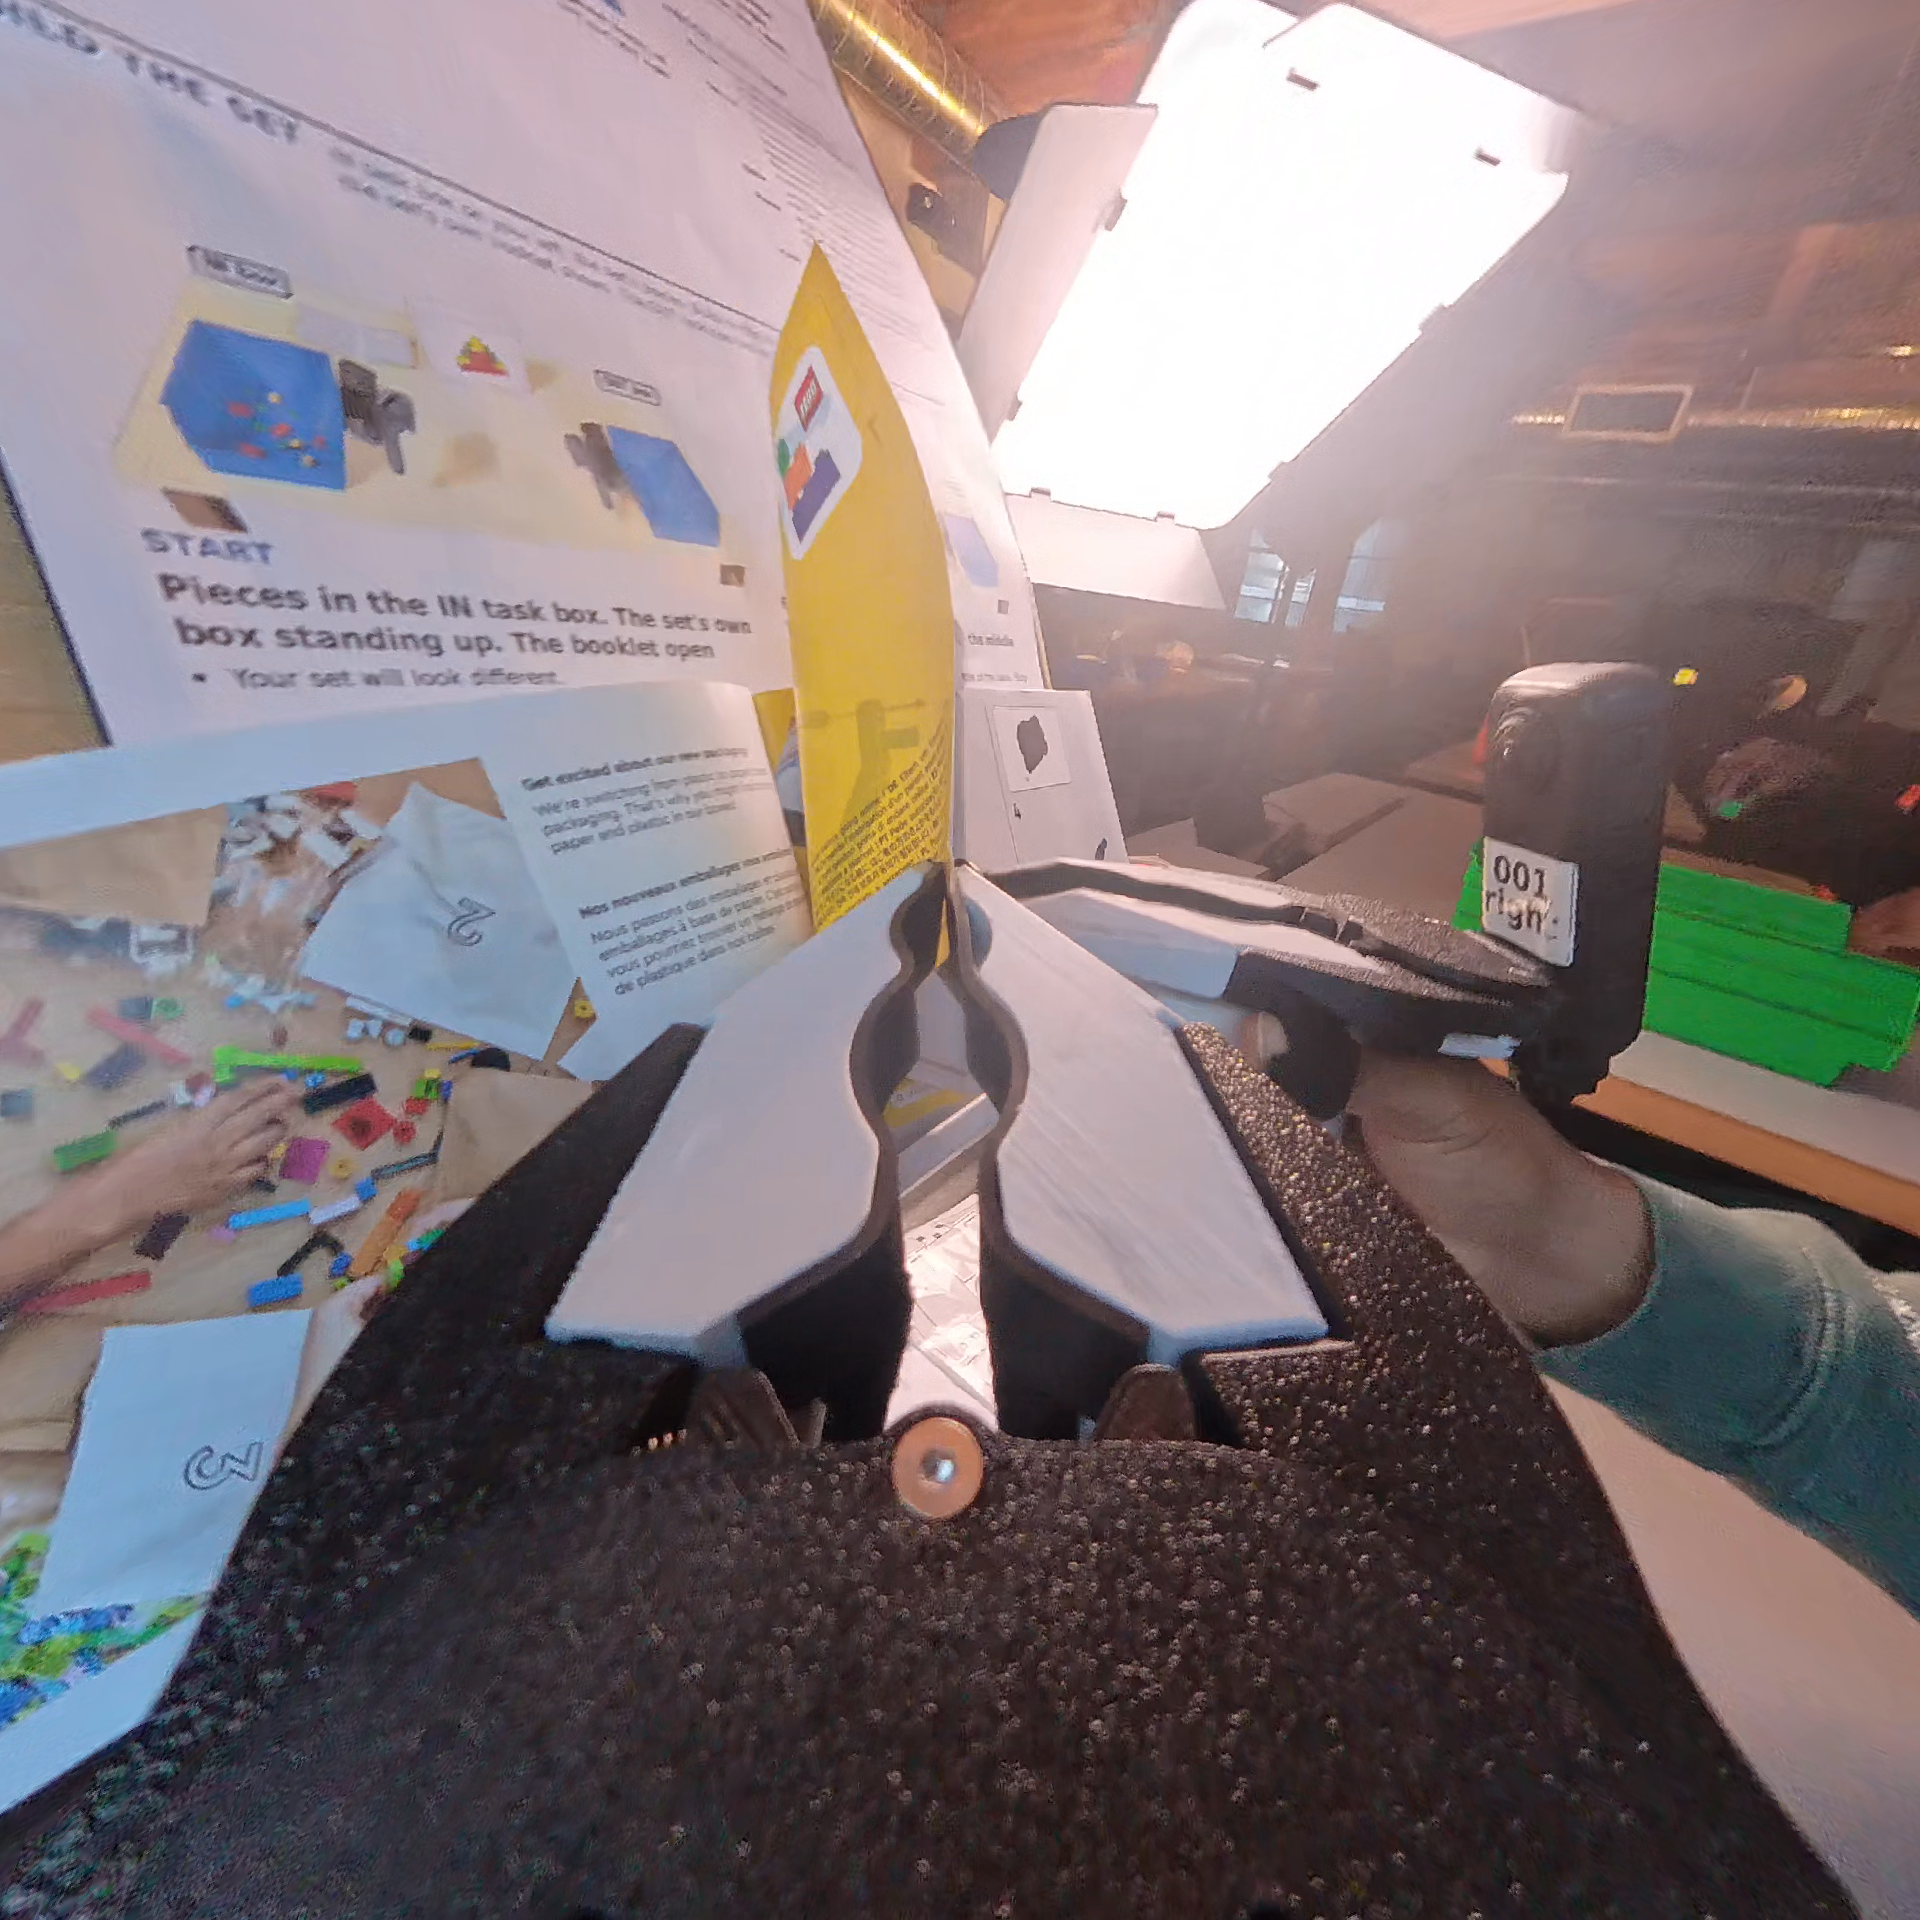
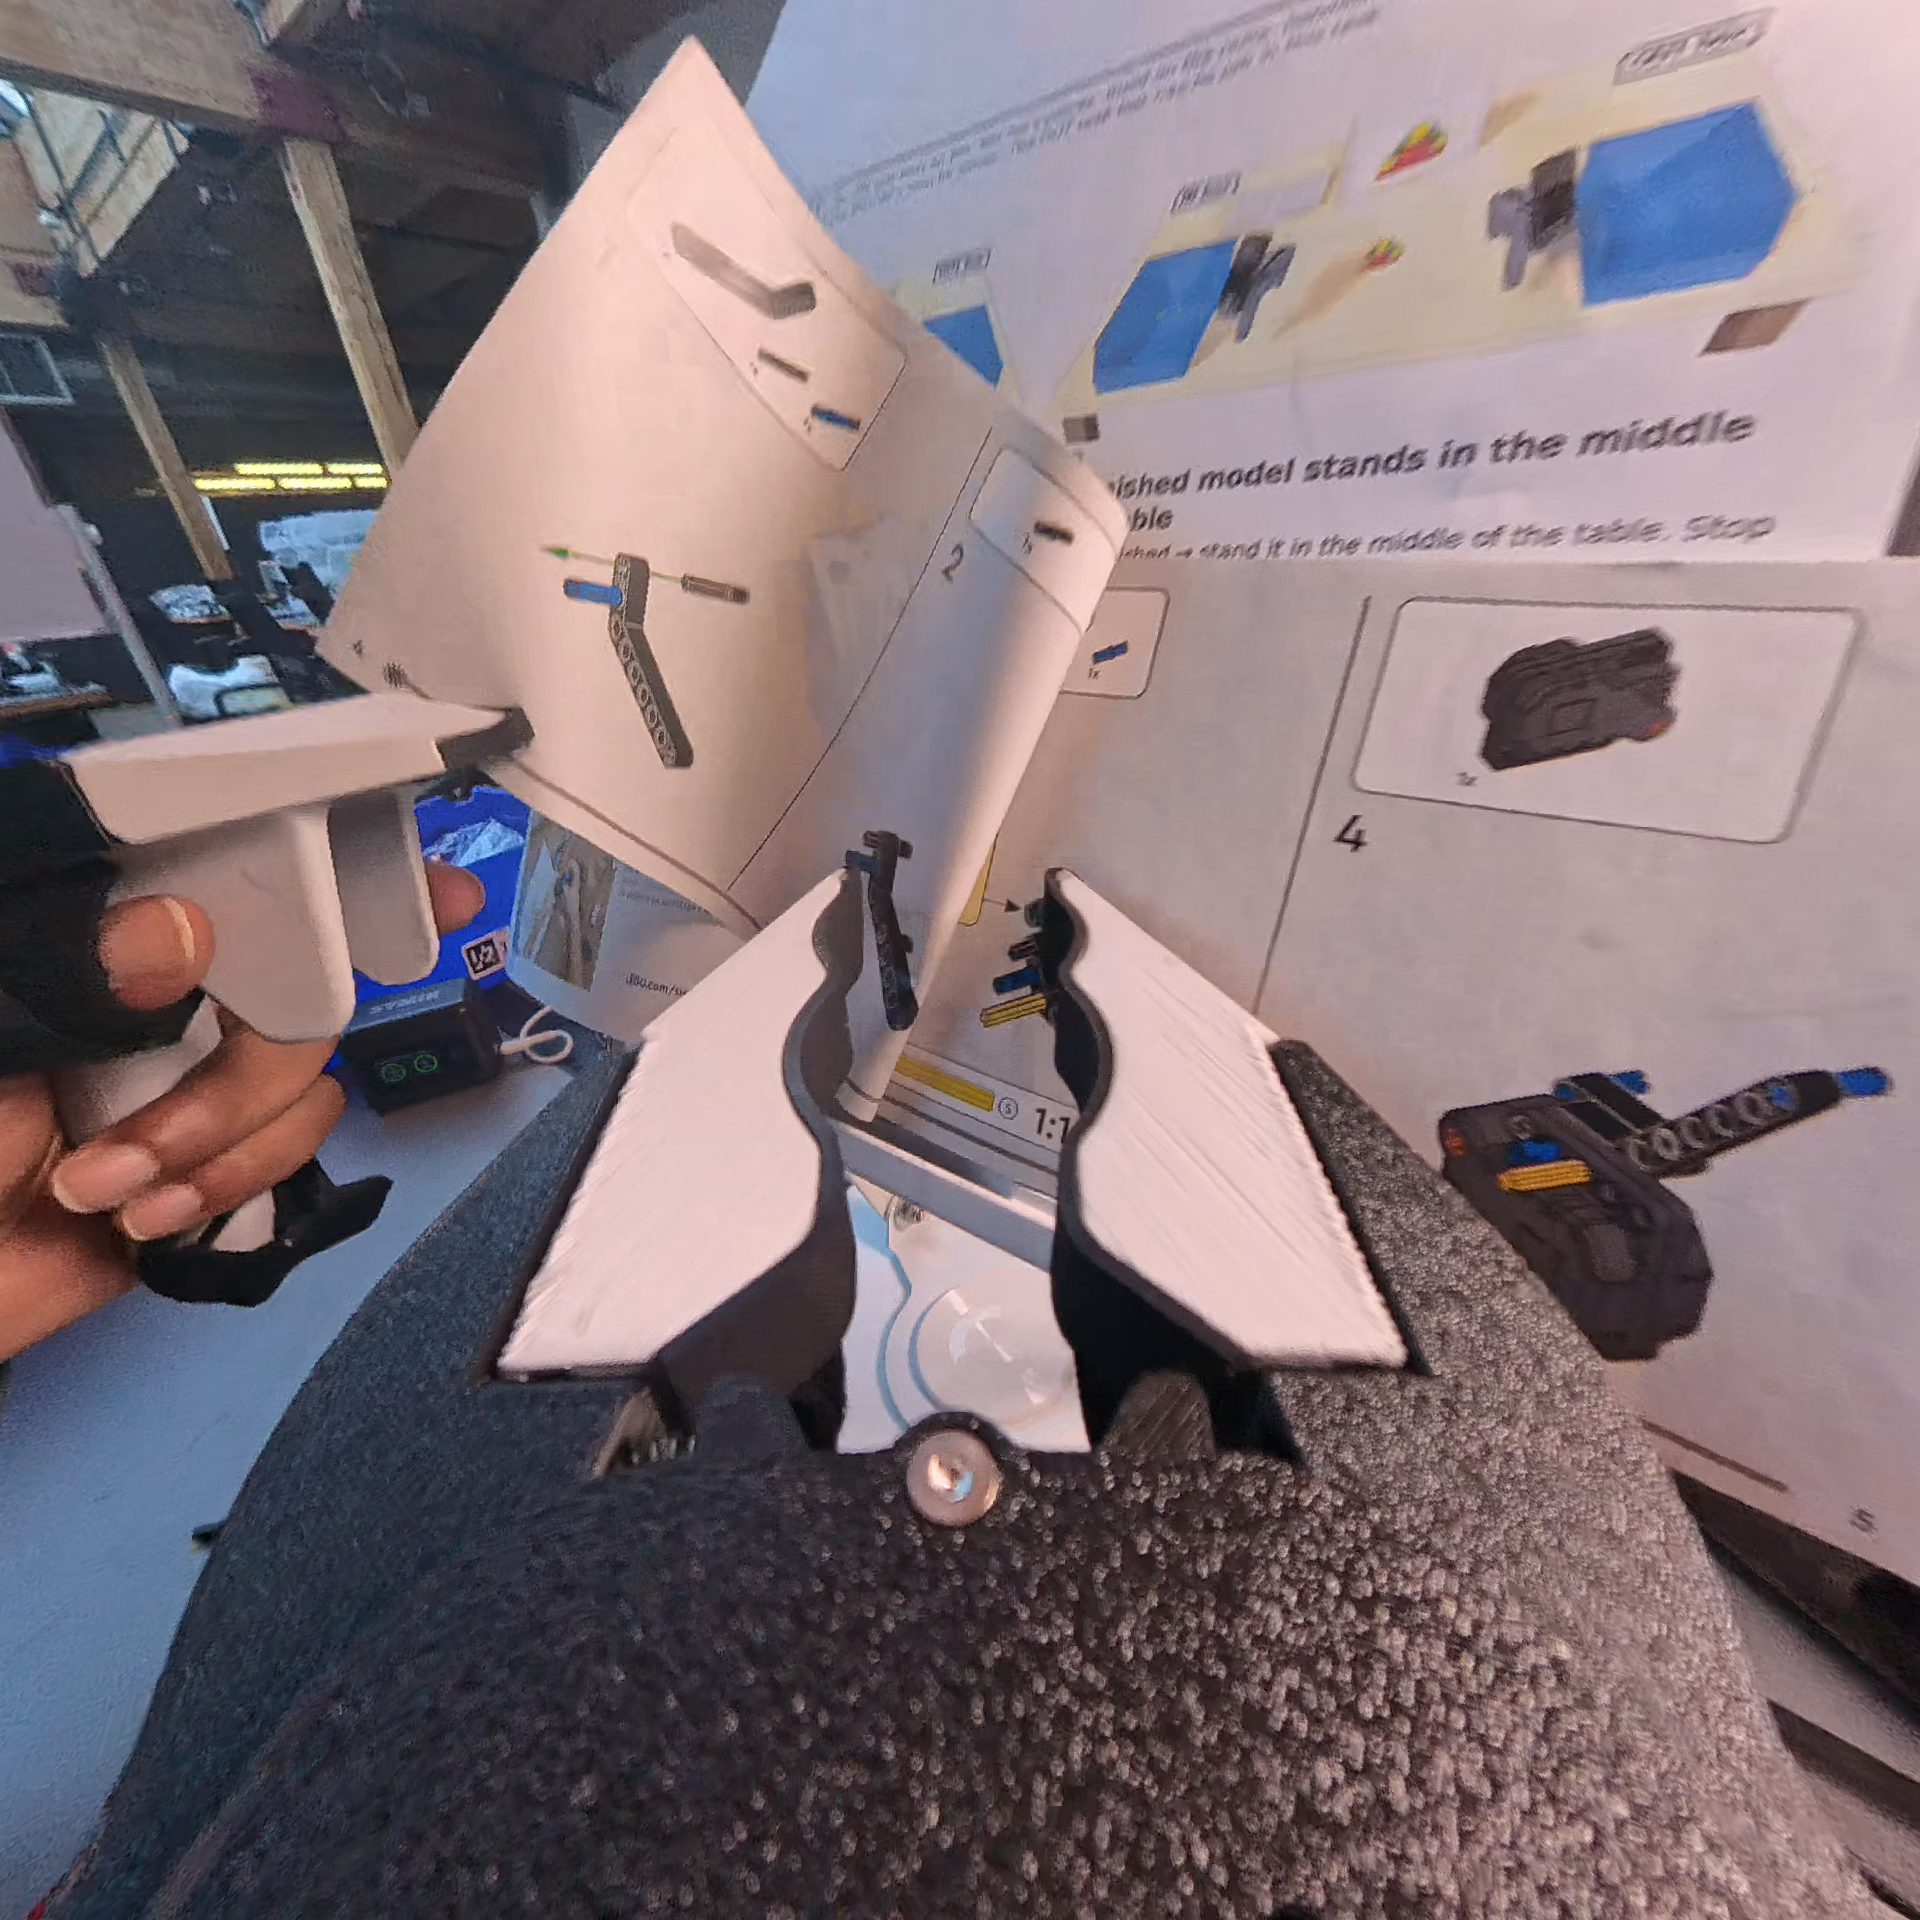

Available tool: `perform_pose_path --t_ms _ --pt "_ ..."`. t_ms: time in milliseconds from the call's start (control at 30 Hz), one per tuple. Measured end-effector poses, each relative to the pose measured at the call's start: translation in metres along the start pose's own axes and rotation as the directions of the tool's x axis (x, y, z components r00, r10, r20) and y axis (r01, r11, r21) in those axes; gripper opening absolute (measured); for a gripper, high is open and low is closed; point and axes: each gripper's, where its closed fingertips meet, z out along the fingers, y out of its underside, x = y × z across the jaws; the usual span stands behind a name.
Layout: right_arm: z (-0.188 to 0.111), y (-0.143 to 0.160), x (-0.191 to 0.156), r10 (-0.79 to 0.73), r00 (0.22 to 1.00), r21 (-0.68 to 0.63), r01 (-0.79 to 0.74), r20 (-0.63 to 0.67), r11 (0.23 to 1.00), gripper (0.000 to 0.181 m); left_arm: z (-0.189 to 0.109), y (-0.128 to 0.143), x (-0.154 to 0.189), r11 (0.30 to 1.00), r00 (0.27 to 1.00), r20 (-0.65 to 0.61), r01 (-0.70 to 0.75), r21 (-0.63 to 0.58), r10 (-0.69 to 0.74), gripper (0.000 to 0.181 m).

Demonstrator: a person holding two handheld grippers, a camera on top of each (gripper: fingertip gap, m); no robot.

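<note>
While the left gripper [image 1: 943, 883] pinches a curling glossy booklet page [image 1: 868, 582], the right gripper [image 2: 951, 888] gapes

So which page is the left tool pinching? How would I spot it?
Find the big white sheet standing at the back, then the open booklet in front of it. The left tool is shut on the yellow page standing up from the booklet's middle. It is the only yellow page; those beside it are white.

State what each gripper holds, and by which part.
The left gripper pinches the lifted booklet page at its lower edge. The right gripper is open beside the white curled page, holding nothing.
</note>
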Motion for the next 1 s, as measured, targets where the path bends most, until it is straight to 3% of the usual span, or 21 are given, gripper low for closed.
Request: perform_pose_path --t_ms 100,200,333,400,433,533,633,833,1000 --pt "-0.026 -0.029 -0.004 0.035 0.997 0.120 -0.042 0.062 0.992 0.039 0.005 0.007 0.020 0.988 0.988 0.006 -0.153 -0.029 0.153 0.000" --pt "-0.057 -0.049 -0.036 0.009 0.956 0.197 -0.070 0.292 0.978 0.043 0.016 0.020 0.048 0.950 0.952 -0.030 -0.305 -0.065 0.304 0.000" --pt "-0.074 -0.041 -0.035 0.073 0.930 0.093 -0.114 0.361 0.989 0.064 0.037 0.046 0.077 0.911 0.916 -0.100 -0.398 -0.113 0.388 0.000" --pt "-0.076 -0.034 -0.025 0.133 0.931 0.032 -0.152 0.341 0.988 0.062 0.046 0.058 0.082 0.894 0.903 -0.114 -0.426 -0.136 0.413 0.000" --pt "-0.074 -0.026 -0.016 0.154 0.943 -0.019 -0.156 0.295 0.988 0.052 0.050 0.063 0.083 0.886 0.897 -0.120 -0.439 -0.149 0.425 0.000" --pt "-0.074 -0.015 0.010 0.134 0.974 -0.053 -0.126 0.184 0.991 0.018 0.056 0.078 0.085 0.878 0.898 -0.154 -0.436 -0.195 0.412 0.006" --pt "-0.078 -0.016 0.029 0.161 0.979 -0.039 -0.157 0.122 0.987 0.004 0.051 0.079 0.081 0.880 0.902 -0.151 -0.430 -0.201 0.406 0.014" --pt "-0.078 -0.018 0.037 0.205 0.972 -0.014 -0.205 0.117 0.979 0.000 0.033 0.064 0.052 0.911 0.933 -0.051 -0.358 -0.203 0.356 0.018" --pt "-0.073 -0.017 0.013 0.176 0.963 -0.004 -0.179 0.204 0.984 0.002 0.027 0.045 0.043 0.972 0.986 -0.044 -0.168 -0.165 0.163 0.044"
